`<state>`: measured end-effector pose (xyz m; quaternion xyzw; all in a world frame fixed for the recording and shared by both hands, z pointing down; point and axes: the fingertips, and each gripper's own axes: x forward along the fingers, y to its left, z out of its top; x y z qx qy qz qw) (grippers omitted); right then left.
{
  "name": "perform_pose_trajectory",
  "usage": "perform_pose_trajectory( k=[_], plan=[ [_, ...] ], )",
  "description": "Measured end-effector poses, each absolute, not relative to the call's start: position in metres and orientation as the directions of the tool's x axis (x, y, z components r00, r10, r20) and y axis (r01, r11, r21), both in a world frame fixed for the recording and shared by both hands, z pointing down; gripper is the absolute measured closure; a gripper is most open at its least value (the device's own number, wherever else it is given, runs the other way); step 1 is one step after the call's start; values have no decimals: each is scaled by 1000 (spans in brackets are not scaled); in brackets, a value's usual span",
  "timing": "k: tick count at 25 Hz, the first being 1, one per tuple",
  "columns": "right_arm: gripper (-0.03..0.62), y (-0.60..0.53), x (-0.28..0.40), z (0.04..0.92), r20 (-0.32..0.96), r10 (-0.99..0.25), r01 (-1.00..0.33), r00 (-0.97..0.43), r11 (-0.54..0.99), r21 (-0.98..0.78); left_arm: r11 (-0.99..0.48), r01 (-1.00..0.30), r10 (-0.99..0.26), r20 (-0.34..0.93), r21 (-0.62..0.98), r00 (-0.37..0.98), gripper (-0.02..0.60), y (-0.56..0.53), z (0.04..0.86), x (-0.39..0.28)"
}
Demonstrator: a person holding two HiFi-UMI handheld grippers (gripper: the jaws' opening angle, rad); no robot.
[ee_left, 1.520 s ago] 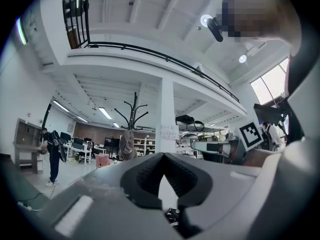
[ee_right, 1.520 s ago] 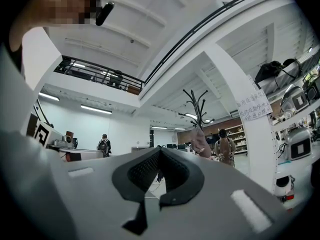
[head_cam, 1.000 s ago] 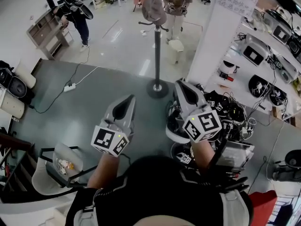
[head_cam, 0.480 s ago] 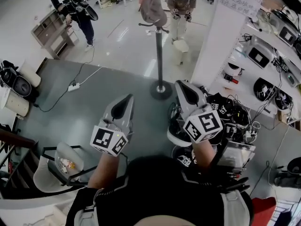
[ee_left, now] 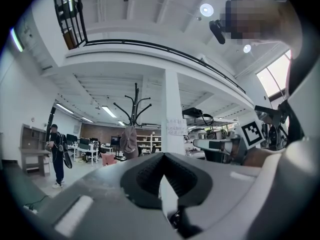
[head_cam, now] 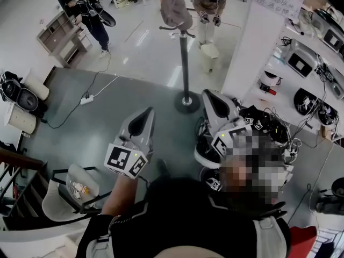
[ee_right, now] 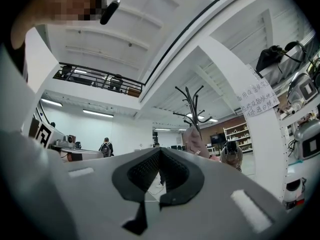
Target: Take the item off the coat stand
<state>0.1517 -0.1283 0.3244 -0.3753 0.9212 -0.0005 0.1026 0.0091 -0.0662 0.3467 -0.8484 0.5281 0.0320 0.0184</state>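
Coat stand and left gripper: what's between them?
Head view: only bare grey floor lies between the left gripper and the coat stand.

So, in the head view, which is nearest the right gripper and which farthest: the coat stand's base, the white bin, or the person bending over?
1. coat stand's base, just ahead and left of the right gripper.
2. white bin, farther ahead on the pale floor.
3. person bending over, beyond the bin, at the top edge.
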Motion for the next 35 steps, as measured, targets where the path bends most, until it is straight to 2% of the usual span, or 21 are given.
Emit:
perform_pose_trajectory(
  k=[35],
  plan=[
    [585, -219, 38, 316, -161, -751, -760, -640, 650, -11, -557, -830, -825, -139, 37, 548, 571, -181, 342, -92]
  ],
)
